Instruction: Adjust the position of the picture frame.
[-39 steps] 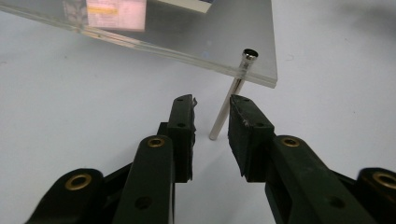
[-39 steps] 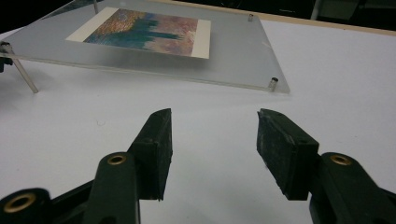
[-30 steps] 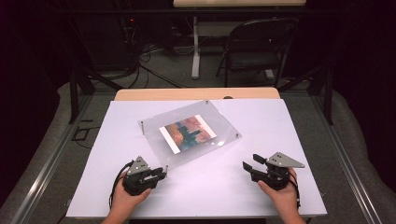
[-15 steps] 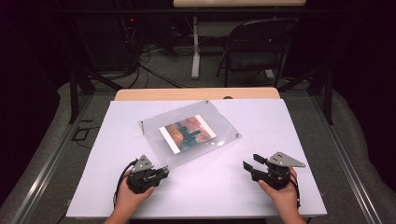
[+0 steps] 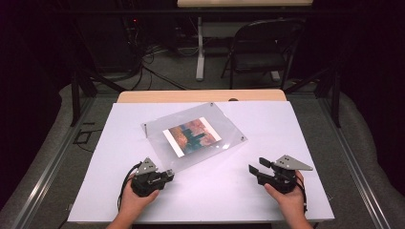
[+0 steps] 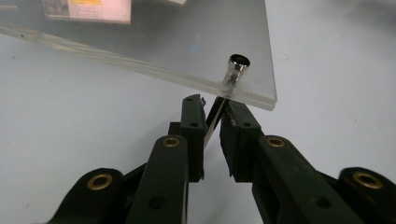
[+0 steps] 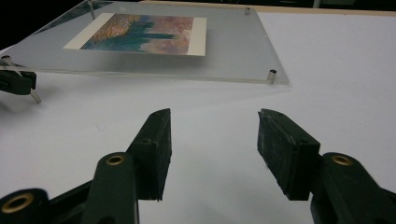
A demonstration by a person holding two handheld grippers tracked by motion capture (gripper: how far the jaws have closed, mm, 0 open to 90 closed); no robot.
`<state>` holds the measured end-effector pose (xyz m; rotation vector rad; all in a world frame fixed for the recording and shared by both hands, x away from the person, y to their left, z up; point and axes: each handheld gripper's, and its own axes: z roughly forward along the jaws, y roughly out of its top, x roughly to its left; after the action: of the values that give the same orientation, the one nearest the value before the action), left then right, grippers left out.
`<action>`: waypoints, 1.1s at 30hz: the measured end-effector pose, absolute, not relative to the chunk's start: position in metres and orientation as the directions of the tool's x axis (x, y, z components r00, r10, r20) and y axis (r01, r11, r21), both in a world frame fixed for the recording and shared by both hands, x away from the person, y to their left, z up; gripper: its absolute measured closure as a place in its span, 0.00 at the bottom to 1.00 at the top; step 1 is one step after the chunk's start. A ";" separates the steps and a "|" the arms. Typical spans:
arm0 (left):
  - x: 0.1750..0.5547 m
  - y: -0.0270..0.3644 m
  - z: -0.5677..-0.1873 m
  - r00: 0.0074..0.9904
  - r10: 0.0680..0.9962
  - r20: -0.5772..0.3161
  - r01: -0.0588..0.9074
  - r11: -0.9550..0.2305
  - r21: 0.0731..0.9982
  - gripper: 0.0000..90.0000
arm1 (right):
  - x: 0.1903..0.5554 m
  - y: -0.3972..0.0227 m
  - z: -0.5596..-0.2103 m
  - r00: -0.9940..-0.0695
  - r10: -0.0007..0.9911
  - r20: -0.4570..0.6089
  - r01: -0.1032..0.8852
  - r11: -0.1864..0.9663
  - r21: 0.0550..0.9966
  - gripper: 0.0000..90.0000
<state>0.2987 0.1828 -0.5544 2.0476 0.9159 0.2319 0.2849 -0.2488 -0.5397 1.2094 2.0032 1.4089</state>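
One metal pin [image 6: 215, 117] slanting up-right, clamped by left gripper [image 6: 212, 122].

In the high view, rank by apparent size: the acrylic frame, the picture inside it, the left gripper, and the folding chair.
1. Chair, though it stands farther back, so its true size is understated.
2. Acrylic frame, close to the chair in apparent size.
3. Picture.
4. Left gripper, not much smaller than the picture.
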 end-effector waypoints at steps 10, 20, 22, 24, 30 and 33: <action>0.301 0.180 -0.556 0.714 0.682 -0.162 0.522 -0.364 0.771 0.87 | 0.286 -0.251 -0.541 -0.533 0.829 0.173 0.434 0.092 0.896 0.50; 0.303 0.180 -0.557 0.713 0.677 -0.181 0.528 -0.349 0.774 0.89 | 0.287 -0.252 -0.542 -0.528 0.828 0.186 0.445 0.084 0.891 0.50; 0.304 0.181 -0.558 0.712 0.672 -0.201 0.537 -0.338 0.773 0.89 | 0.287 -0.252 -0.542 -0.525 0.829 0.190 0.447 0.079 0.891 0.50; 0.304 0.181 -0.557 0.711 0.672 -0.208 0.540 -0.332 0.773 0.89 | 0.288 -0.253 -0.543 -0.524 0.828 0.197 0.448 0.071 0.891 0.50; 0.302 0.179 -0.554 0.703 0.679 -0.212 0.545 -0.323 0.774 0.89 | 0.289 -0.254 -0.544 -0.521 0.828 0.207 0.451 0.062 0.890 0.50; 0.301 0.174 -0.553 0.716 0.664 -0.215 0.537 -0.328 0.777 0.90 | 0.289 -0.255 -0.543 -0.516 0.830 0.213 0.457 0.056 0.888 0.49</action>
<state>0.3011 0.1741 -0.5525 2.0101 0.9158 0.1759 0.2887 -0.2548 -0.5435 1.2908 1.9857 1.4475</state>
